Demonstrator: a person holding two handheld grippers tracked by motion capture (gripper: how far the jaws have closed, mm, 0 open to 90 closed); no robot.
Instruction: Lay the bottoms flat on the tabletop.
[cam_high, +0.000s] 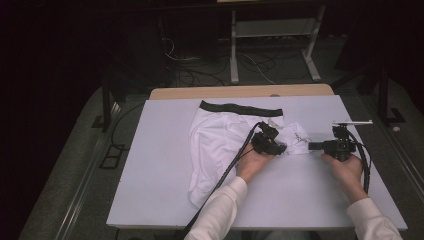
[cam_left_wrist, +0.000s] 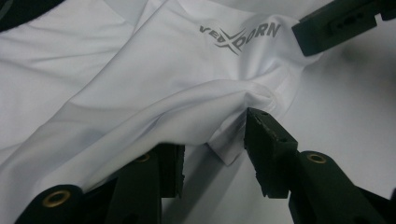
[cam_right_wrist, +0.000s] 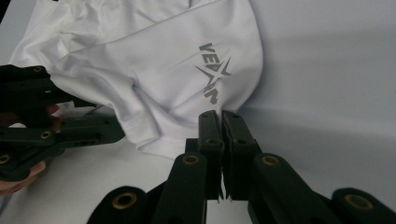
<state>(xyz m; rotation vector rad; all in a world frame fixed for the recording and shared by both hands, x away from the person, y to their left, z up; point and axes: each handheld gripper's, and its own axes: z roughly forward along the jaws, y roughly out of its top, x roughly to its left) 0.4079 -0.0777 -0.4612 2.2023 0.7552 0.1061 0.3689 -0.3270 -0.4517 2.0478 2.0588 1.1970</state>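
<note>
White shorts (cam_high: 220, 145) with a black waistband (cam_high: 240, 107) lie crumpled on the white table (cam_high: 300, 200). One leg carries a grey logo (cam_right_wrist: 212, 74) and points toward the right. My left gripper (cam_high: 280, 148) is at that leg's near hem. Its jaws stand apart, and a fold of the hem (cam_left_wrist: 243, 98) lies loosely between them, draping over one jaw. My right gripper (cam_right_wrist: 222, 116) is shut on the leg's outer edge, with a sliver of white cloth showing between its pads. In the high view the right gripper (cam_high: 311, 146) is just right of the shorts.
A wooden strip (cam_high: 240, 91) runs along the table's far edge. Beyond it stand a white table frame (cam_high: 272, 35) and loose cables (cam_high: 200, 70) on the dark floor. Bare tabletop lies left of the shorts and in front of both hands.
</note>
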